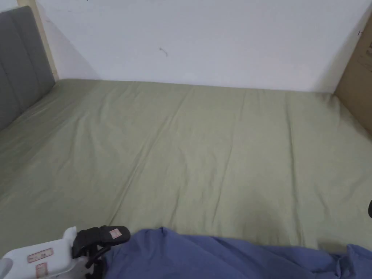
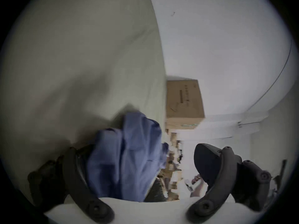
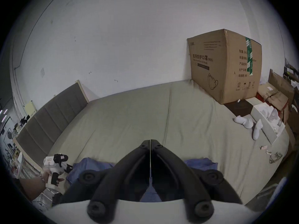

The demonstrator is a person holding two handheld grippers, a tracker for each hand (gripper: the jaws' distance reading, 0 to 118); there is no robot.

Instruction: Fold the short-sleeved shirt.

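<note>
The shirt (image 1: 225, 256) looks light, limp, bunched on the bed (image 1: 203, 145). Left claw (image 2: 137, 161) gapes around a fold; right claw (image 3: 150, 142) is closed, seemingly empty. Grip hem corners.

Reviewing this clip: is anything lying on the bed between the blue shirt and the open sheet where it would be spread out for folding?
Nothing visible does. The blue shirt is bunched at the bed's near edge, and the green sheet beyond it is bare. The cardboard box and white socks sit off to the right side, apart from the shirt.
</note>
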